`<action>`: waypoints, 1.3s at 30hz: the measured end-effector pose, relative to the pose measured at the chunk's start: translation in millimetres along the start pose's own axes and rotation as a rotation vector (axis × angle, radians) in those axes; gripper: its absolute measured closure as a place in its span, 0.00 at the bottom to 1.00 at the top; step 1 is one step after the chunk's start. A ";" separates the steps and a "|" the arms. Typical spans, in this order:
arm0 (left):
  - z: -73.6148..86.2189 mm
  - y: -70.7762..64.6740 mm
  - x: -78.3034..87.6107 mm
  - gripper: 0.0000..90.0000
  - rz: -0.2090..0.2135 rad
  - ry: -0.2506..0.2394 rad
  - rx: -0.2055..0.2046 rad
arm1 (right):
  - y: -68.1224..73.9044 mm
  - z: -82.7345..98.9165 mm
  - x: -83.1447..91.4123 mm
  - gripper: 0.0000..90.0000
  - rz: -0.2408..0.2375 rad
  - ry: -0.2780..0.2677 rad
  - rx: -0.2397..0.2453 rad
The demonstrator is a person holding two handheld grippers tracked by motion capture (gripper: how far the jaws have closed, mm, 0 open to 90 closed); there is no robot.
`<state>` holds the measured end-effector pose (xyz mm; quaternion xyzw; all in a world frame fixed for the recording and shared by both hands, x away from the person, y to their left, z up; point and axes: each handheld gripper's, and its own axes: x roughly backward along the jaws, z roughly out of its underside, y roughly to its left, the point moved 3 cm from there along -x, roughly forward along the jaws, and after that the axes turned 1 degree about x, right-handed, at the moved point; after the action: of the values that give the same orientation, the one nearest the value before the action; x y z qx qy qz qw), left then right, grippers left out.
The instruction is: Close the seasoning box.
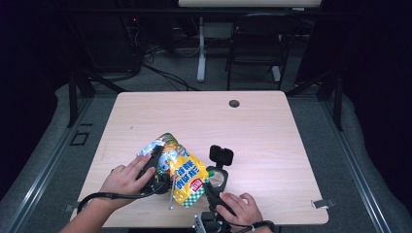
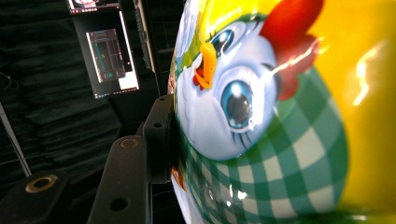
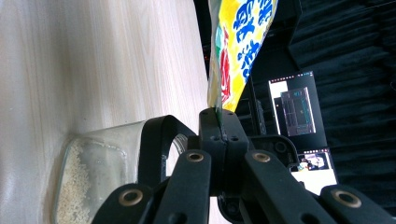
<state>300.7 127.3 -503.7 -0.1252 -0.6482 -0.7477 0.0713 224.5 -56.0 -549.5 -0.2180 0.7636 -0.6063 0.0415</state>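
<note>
At six o'clock on the table (image 1: 272, 126), snack bag (image 1: 180, 170) held aloft: left gripper (image 1: 154, 162) clamping its bulging body at nine o'clock, right gripper (image 3: 218, 122) pinching the bottom seam. Bag apparently unopened; pouring into the glass container (image 3: 93, 172) still ahead, probably.

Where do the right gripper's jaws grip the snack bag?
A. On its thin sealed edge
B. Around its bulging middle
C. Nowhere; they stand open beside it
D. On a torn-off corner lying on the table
A: in the right gripper view, the right gripper has its jaws closed together on the bag's flat edge.
</note>
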 end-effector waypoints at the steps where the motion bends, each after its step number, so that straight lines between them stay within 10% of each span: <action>1: -0.4 0.7 -0.1 0.63 -0.001 -0.001 -0.005 | 0.0 0.1 -0.1 1.00 0.001 0.000 -0.001; 39: -6.6 13.8 2.0 0.65 0.009 0.021 -0.091 | 3.6 2.2 -1.4 1.00 0.018 -0.009 -0.023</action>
<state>302.0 118.9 -490.8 -0.1235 -0.6121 -0.7774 0.0756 225.5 -56.9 -553.8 -0.2145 0.7722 -0.5962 0.0478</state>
